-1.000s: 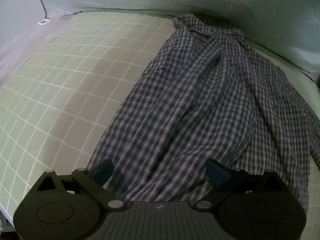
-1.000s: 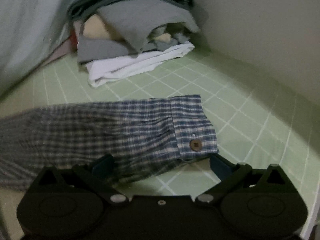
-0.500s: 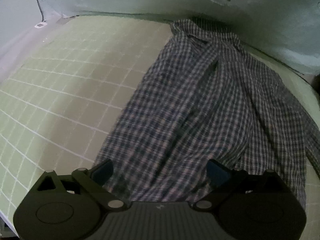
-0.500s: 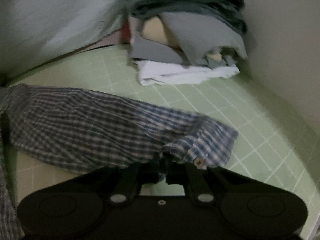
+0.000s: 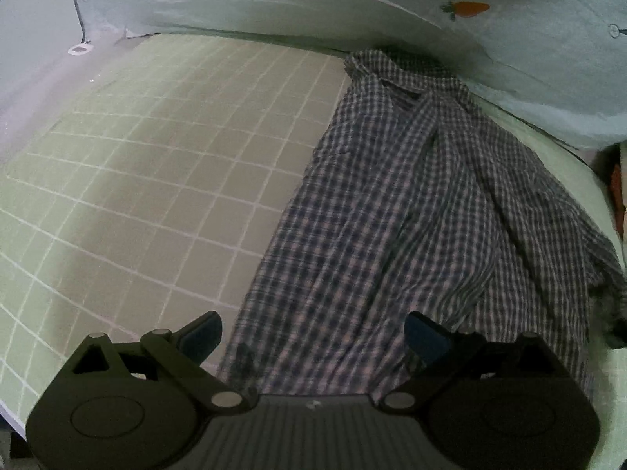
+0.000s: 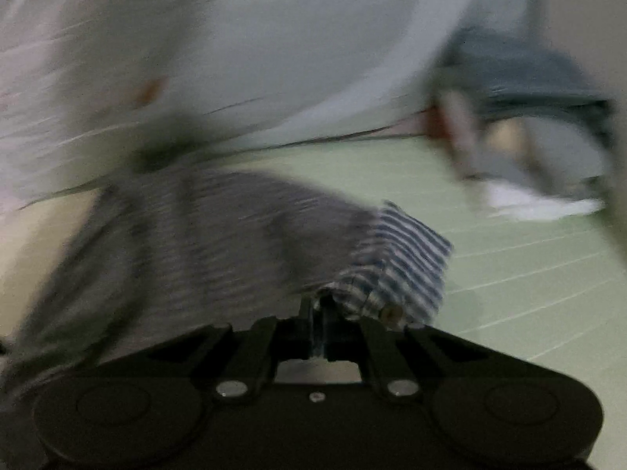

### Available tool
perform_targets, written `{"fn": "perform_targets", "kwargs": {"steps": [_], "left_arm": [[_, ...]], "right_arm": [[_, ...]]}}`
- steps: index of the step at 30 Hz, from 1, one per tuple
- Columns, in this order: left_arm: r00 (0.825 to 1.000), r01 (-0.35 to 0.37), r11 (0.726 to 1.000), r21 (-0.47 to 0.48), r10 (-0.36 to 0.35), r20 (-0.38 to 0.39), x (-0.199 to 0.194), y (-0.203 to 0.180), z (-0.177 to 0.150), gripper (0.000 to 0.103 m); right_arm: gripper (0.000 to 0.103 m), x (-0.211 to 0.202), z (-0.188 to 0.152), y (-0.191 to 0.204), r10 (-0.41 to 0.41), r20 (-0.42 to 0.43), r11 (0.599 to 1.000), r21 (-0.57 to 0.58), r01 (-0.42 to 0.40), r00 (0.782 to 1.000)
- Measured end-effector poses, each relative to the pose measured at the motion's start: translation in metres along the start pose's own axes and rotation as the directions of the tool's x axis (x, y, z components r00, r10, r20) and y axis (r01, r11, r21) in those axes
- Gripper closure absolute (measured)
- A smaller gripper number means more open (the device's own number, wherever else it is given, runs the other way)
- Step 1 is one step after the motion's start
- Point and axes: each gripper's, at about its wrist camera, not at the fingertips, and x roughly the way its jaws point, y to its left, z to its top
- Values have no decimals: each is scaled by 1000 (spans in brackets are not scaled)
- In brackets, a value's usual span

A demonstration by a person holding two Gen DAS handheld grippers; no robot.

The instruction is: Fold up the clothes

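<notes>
A blue and white checked shirt (image 5: 392,211) lies spread on the green gridded bed sheet (image 5: 149,180), collar toward the far pillow. My left gripper (image 5: 313,337) hovers open over the shirt's near hem, its blue pads apart with cloth below them. In the blurred right wrist view my right gripper (image 6: 319,313) is shut on the shirt's sleeve cuff (image 6: 399,262), which hangs lifted above the sheet with its brown button (image 6: 392,314) beside the jaws.
A pale pillowcase with a carrot print (image 5: 466,8) runs along the far side of the bed. A pile of folded and loose clothes (image 6: 537,149) sits at the right, against the wall. The bed edge is at the near left.
My right gripper closed on the sleeve cuff, lifted it and swung it left; the clothes pile slid to the right of its view. My left gripper shifted slightly along the hem, still open.
</notes>
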Motion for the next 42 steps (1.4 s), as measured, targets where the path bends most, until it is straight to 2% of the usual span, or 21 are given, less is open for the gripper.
{"fn": "perform_targets", "kwargs": {"steps": [1, 2, 3, 4, 5, 9, 11, 15, 22, 29, 32, 34, 35, 38, 39, 40, 41, 42], "left_arm": [[1000, 1, 1000, 5, -1, -1, -1, 2, -1, 4], [1000, 0, 1000, 13, 0, -1, -3, 3, -2, 4], [1000, 0, 1000, 23, 0, 0, -4, 4, -4, 4], [1000, -1, 999, 34, 1, 3, -6, 5, -5, 4], [1000, -2, 999, 45, 2, 5, -7, 5, -7, 4], [1000, 7, 996, 89, -7, -4, -6, -3, -14, 4], [1000, 15, 993, 119, -13, -14, -3, -13, -20, 4], [999, 46, 981, 189, -40, -32, -1, -40, -34, 4], [996, 92, 957, 276, -87, -29, 5, -103, -42, 4], [980, 196, 923, 330, -194, -39, 10, -181, -41, 4], [958, 286, 900, 329, -272, -90, 13, -210, -42, 7], [939, 343, 881, 325, -313, -143, 17, -226, -45, 20], [929, 368, 872, 323, -330, -168, 19, -233, -46, 23], [911, 408, 852, 328, -353, -215, 29, -251, -51, 46], [906, 415, 849, 329, -353, -231, 32, -255, -52, 64], [905, 416, 849, 325, -349, -245, 35, -258, -52, 88], [903, 415, 851, 322, -343, -257, 38, -260, -52, 98], [905, 410, 853, 322, -339, -257, 39, -261, -51, 100]], "right_arm": [[97, 2, -6, 12, 32, -27, 999, -8, -32, 999], [89, 4, -13, 24, 55, -55, 998, -16, -56, 997], [69, 3, -18, 31, 59, -72, 998, -23, -61, 996], [57, 1, -24, 37, 54, -84, 998, -28, -56, 995], [40, -3, -26, 38, 44, -80, 999, -20, -46, 996], [18, -27, -30, 22, 0, -32, 997, 72, 3, 999], [12, -38, -33, 10, -50, -12, 992, 114, 51, 999], [11, -50, -41, -17, -163, -26, 972, 166, 165, 986], [4, -49, -57, -70, -322, -134, 922, 179, 343, 937], [2, -46, -54, -116, -353, -157, 910, 173, 378, 922], [1, -40, -52, -127, -351, -173, 905, 188, 381, 920], [2, -38, -50, -133, -350, -175, 904, 196, 381, 920], [2, -37, -50, -135, -349, -175, 903, 199, 381, 920], [1, -36, -47, -142, -350, -170, 903, 200, 380, 921], [1, -35, -46, -144, -350, -169, 903, 201, 380, 921], [1, -35, -46, -146, -351, -170, 902, 204, 381, 921], [1, -34, -45, -148, -351, -171, 901, 206, 381, 921], [1, -34, -45, -149, -351, -173, 900, 209, 382, 920]]}}
